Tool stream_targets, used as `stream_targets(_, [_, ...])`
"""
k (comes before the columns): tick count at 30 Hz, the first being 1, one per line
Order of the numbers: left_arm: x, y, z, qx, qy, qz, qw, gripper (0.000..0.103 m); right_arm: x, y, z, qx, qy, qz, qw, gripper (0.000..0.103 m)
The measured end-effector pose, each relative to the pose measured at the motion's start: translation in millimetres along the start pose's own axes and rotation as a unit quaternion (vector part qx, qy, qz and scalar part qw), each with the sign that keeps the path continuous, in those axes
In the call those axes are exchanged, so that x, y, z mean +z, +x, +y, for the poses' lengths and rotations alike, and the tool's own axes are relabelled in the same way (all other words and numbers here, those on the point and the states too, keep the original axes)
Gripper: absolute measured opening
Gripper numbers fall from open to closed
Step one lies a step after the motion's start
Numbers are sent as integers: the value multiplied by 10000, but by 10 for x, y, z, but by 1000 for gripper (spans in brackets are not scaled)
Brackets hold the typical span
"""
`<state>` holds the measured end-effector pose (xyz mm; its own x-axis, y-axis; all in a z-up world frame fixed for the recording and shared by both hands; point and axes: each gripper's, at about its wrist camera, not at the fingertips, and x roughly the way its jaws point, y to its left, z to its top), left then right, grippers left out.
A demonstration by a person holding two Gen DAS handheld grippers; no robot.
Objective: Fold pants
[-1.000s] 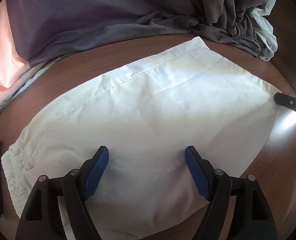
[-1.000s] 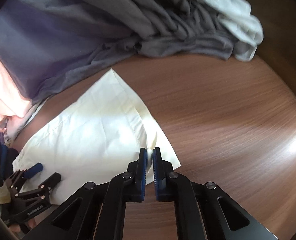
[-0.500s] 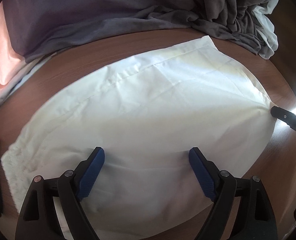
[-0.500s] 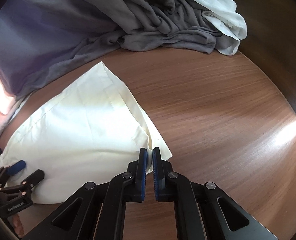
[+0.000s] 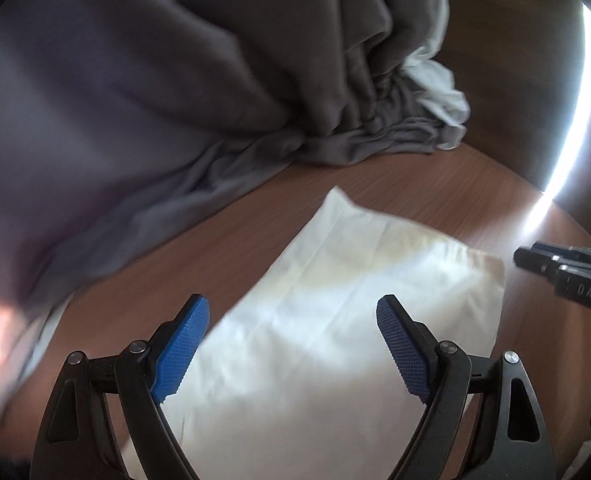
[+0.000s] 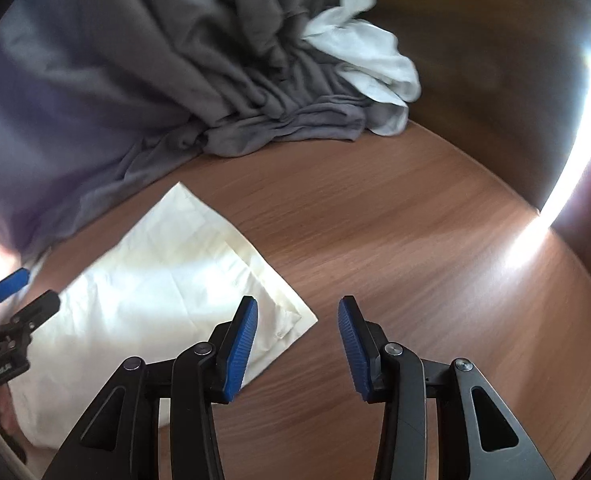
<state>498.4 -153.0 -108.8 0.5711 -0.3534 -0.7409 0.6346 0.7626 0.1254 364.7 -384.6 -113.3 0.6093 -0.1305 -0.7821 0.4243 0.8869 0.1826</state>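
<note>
1. Left wrist view: the white pants (image 5: 335,320) are seen lying flat on the wooden bench (image 5: 415,188), already laid over into a compact, roughly rectangular panel with a neat far corner. The left gripper (image 5: 293,344) is held above the cloth with its jaws spread wide and nothing between them. The right gripper (image 5: 567,276) is glimpsed at the right edge, just beside the pants' right-hand border; its jaw state cannot be judged from here. A heap of grey fabric (image 5: 215,80) is piled behind, apart from the pants.

2. Right wrist view: the pants (image 6: 155,280) are shown to the left, a seamed corner pointing toward the right gripper (image 6: 297,344), whose jaws are open wide and empty, the left pad over the cloth's corner and the right over bare bench (image 6: 415,240). The left gripper (image 6: 15,312) is seen over the pants' far side.

3. Progress, as judged: at least one fold appears done and released; a further fold and some smoothing probably remain.
</note>
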Motion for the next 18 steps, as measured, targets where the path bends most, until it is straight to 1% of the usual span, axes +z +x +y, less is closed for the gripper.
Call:
stream_targets(3, [158, 158, 6, -115, 301, -43, 9995, 86, -44, 43, -13, 0, 375, 68, 9993, 42])
stream_targets(5, [245, 295, 18, -243, 449, -24, 9987, 86, -82, 127, -20, 41, 561, 222, 9982, 42])
stream_targets(6, [297, 393, 42, -382, 506, 33, 9980, 86, -98, 166, -19, 43, 611, 300, 9977, 42])
stream_targets(8, [354, 515, 71, -527, 541, 129, 9971, 85, -137, 243, -20, 52, 714, 436, 9965, 42])
stream_targets(9, [402, 610, 100, -647, 559, 205, 9961, 82, -149, 265, -18, 43, 734, 462, 9962, 42])
stream_targets(11, [451, 721, 131, -787, 523, 303, 9951, 78, -165, 301, 6, -48, 716, 438, 9965, 42])
stream_targets(15, [552, 980, 160, -1169, 404, 501, 9911, 75, -194, 330, 31, -230, 765, 357, 9962, 42])
stream_targets(18, [598, 1188, 81, -1352, 559, 670, 9870, 70, -204, 345, 99, -304, 643, 280, 9971, 42])
